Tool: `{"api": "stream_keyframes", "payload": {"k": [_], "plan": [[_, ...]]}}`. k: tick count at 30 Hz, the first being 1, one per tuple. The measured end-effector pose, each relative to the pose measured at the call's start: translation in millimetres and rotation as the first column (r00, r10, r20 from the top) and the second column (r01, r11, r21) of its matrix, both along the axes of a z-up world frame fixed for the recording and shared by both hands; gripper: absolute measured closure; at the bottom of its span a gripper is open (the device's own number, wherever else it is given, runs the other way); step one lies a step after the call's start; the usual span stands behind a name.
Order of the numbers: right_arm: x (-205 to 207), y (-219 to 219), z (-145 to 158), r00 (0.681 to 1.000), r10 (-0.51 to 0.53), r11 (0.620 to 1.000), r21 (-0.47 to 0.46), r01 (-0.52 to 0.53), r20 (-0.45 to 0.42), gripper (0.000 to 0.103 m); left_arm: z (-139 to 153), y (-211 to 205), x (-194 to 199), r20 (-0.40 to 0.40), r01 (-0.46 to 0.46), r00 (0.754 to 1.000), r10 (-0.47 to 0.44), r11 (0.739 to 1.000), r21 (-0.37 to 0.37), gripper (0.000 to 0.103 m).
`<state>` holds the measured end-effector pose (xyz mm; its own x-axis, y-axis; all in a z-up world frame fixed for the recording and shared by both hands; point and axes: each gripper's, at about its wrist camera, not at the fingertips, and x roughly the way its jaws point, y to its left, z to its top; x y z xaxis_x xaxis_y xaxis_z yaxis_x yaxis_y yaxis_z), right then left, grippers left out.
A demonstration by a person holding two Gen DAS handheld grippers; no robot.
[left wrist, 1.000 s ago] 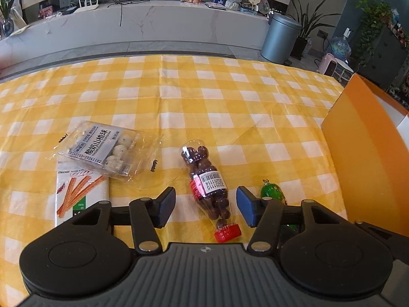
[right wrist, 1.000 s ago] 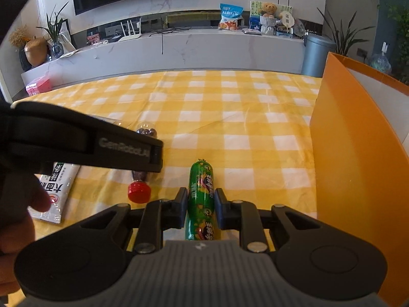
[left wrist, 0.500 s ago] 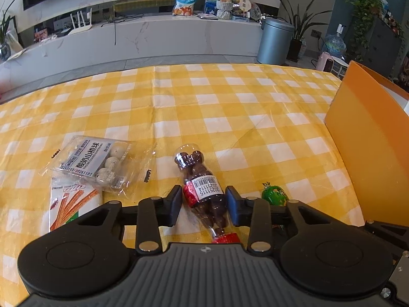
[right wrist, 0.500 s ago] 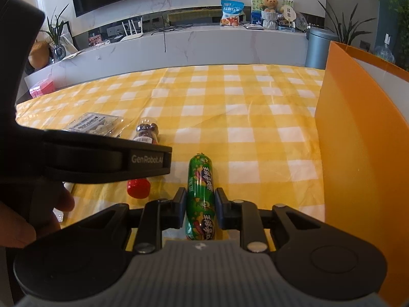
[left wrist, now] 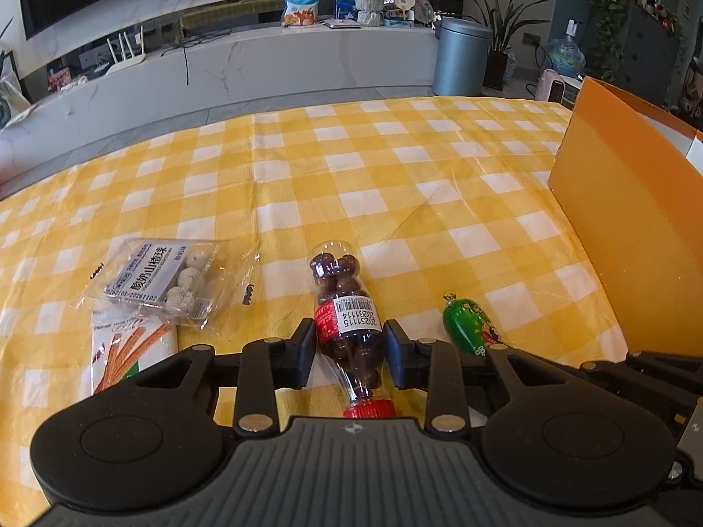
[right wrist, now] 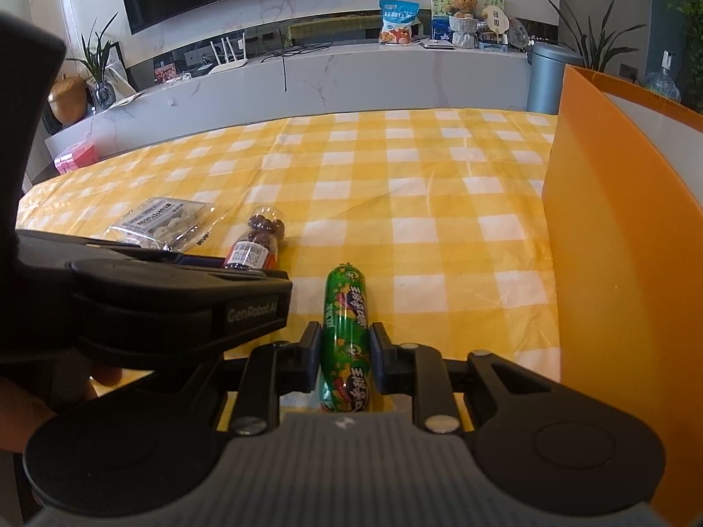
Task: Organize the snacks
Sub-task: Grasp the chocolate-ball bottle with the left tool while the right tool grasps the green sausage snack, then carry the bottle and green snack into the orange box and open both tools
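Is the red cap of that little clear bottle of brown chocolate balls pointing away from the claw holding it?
No. The red cap points back toward the left claw, while the clear bottle's rounded base points away.

The left gripper [left wrist: 349,353] is closing in: its jaws, wide apart a second ago on either side of the clear bottle of chocolate balls [left wrist: 347,329], are now pressing against the bottle's labelled middle. The bottle is lying straighter along the fingers than before. In the right wrist view, the left gripper's body is sitting lower and further right.
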<state>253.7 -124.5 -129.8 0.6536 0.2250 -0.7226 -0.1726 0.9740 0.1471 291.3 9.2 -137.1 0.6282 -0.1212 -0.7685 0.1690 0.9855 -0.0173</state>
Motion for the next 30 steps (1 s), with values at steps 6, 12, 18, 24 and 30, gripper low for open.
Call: {"api": "stream_keyframes", "payload": {"k": [6, 12, 18, 24, 30], "plan": [[-2.4, -1.4, 3.0, 1.0, 0.002, 1.0, 0.02, -0.002, -0.001, 0.083, 4.4, 6.6, -0.6, -0.053, -0.037, 0.998, 0.033, 0.996, -0.076, 0.066], [-6.7, -3.9, 9.8, 1.0, 0.006, 0.999, 0.044, -0.007, 0.019, 0.083, 17.8, 5.8, -15.2, -0.054, -0.05, 0.998, 0.045, 0.993, -0.103, 0.067], [-16.5, -7.0, 22.2, 0.999, 0.008, 0.998, 0.065, -0.011, 0.044, 0.083, 33.4, 13.0, -38.1, -0.056, -0.098, 0.994, 0.09, 0.982, -0.161, 0.067], [-30.2, -11.0, 41.1, 0.998, 0.022, 0.993, 0.114, -0.029, 0.067, 0.083, 59.1, 18.5, -60.6, -0.027, -0.122, 0.993, 0.119, 0.974, -0.192, 0.067], [-55.1, -24.9, 66.6, 0.996, 0.003, 0.982, 0.186, -0.019, 0.09, 0.082, 91.2, 12.0, -80.6, 0.035, -0.112, 0.992, 0.122, 0.972, -0.207, 0.067]]}}
